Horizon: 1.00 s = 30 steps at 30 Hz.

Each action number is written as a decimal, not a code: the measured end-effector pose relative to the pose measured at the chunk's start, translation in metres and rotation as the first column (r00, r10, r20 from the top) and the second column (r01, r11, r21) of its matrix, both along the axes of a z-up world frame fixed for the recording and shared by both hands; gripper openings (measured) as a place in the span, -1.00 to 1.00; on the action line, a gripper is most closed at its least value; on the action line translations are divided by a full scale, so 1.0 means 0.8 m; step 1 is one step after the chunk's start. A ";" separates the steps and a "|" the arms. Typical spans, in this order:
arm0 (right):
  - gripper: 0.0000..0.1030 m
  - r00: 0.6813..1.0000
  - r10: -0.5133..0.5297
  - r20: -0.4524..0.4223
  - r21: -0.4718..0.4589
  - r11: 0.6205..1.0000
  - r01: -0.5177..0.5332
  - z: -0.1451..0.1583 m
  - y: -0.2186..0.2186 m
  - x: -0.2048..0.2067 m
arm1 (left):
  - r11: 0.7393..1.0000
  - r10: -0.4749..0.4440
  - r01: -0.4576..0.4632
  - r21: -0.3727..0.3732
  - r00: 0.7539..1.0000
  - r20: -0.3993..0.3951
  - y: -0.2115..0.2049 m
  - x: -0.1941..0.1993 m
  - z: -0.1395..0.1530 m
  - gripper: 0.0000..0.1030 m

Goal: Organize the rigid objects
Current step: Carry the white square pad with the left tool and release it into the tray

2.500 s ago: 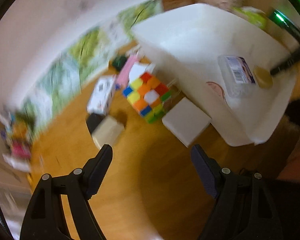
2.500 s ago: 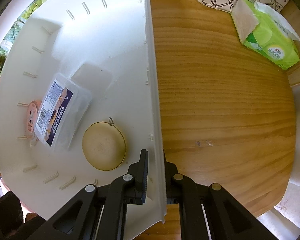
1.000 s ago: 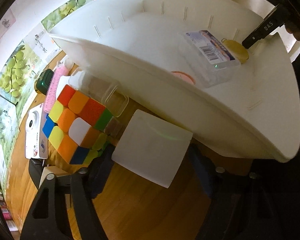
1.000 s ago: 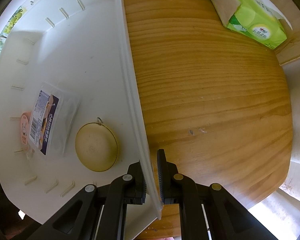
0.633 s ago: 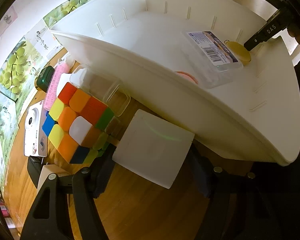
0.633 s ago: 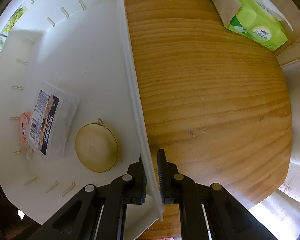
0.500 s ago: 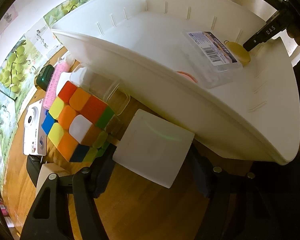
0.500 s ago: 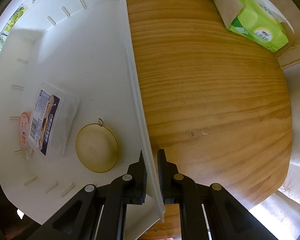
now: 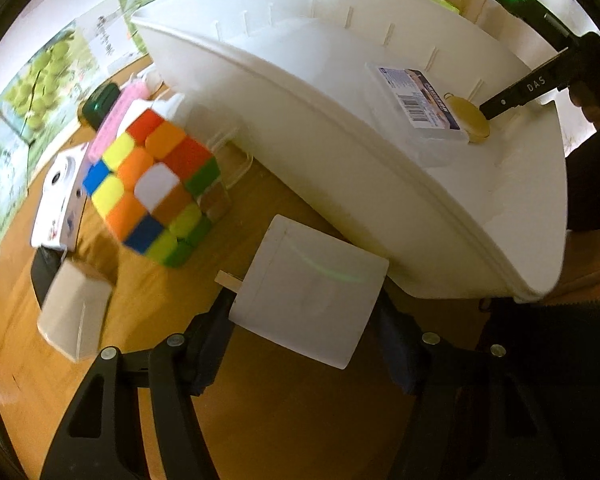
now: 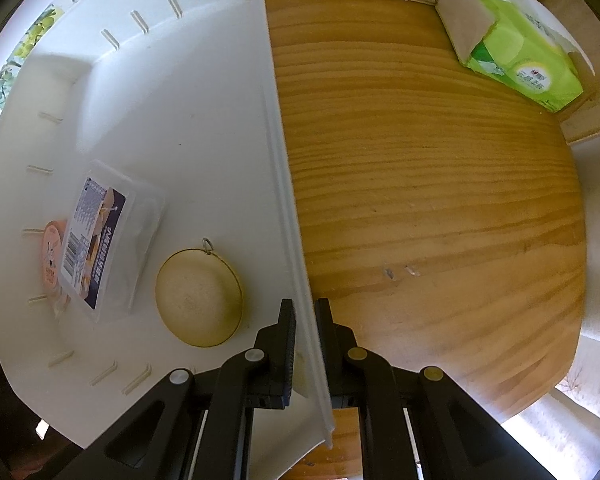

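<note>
A flat white square box (image 9: 308, 292) sits between the fingers of my left gripper (image 9: 304, 320). The jaws are closing and both pads press on its sides, just above the wooden table beside the bin's near corner. The big white bin (image 9: 380, 208) holds a clear labelled case (image 10: 100, 236), a round tan disc (image 10: 199, 298) and a pink round item (image 10: 51, 256). My right gripper (image 10: 304, 320) points straight down, shut on the bin's (image 10: 180, 100) right wall. A scrambled puzzle cube (image 9: 156, 188) lies left of the bin.
Left of the cube are a white toy camera (image 9: 56, 196), a small white block (image 9: 74, 312), a pink item (image 9: 112, 124) and a dark green object (image 9: 100, 106). A green tissue pack (image 10: 516, 40) lies at the far right of the wooden table (image 10: 420, 200).
The left gripper has rolled and its jaws have narrowed onto the white box, which turned with it while the cube and bin shifted in view. The right gripper and bin wall kept still.
</note>
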State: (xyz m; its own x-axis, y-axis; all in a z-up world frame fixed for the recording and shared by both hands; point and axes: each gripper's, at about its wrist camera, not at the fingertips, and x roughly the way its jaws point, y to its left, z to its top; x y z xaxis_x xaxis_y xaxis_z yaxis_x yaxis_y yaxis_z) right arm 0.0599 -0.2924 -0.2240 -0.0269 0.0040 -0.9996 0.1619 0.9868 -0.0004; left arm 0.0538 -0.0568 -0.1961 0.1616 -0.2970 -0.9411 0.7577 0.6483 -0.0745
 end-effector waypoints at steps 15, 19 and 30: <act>-0.78 0.999 0.051 0.018 0.011 0.999 -0.051 0.001 0.008 -0.006 | 0.955 0.282 -0.283 -0.090 0.959 -0.018 0.052 -0.048 0.022 0.34; -0.78 0.997 0.068 0.022 0.014 0.998 -0.068 0.004 0.012 -0.006 | 0.922 0.371 -0.369 -0.114 0.929 -0.007 0.053 -0.044 0.031 0.34; -0.78 0.993 0.116 0.035 0.018 0.993 -0.117 0.014 0.028 -0.009 | 0.806 0.575 -0.554 -0.207 0.817 0.050 0.080 -0.048 0.071 0.34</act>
State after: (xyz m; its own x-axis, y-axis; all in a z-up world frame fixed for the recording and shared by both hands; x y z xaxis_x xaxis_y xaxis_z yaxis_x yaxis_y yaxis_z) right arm 0.0531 -0.2704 -0.2124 0.0056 0.0225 -0.9997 0.0453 0.9987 0.0228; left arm 0.0157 0.0068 -0.1396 0.4471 -0.2796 -0.8497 0.2715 0.9475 -0.1689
